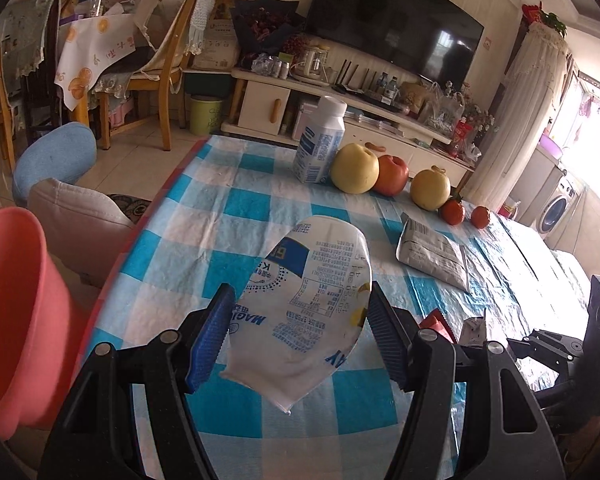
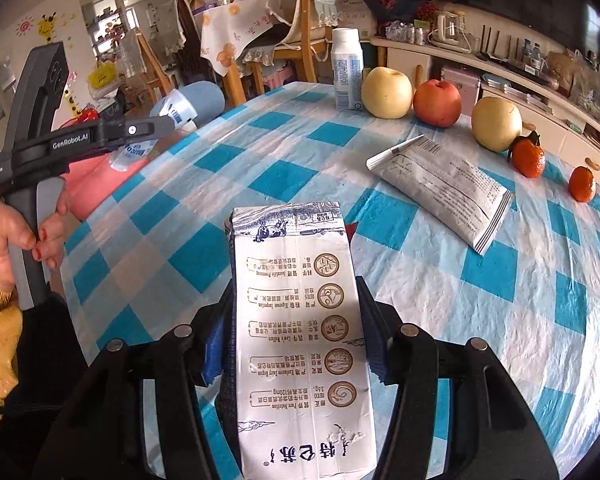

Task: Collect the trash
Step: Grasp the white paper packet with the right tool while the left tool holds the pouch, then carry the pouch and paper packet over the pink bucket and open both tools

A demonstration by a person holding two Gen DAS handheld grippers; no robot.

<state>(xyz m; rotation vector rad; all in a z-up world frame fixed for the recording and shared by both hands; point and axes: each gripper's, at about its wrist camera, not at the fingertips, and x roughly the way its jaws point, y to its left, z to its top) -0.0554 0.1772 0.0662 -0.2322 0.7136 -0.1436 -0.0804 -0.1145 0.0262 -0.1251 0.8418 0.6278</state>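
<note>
Trash in both grips | left hand-held gripper (image 1: 300,338) clamps crumpled white-blue plastic pouch (image 1: 312,304) beside pink plastic bin (image 1: 16,312) for dropping | right hand-held gripper (image 2: 292,344) pinches flattened white milk carton (image 2: 300,344) above checked desk (image 2: 480,320), awaiting its turn.

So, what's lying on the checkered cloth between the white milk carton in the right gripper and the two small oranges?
Only the flattened grey printed pouch lies between the white milk carton and the two small oranges; the right wrist view shows it.

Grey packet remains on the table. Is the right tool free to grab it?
Probably not yet: the right tool is shut on the milk carton, though nothing blocks the grey packet.
</note>
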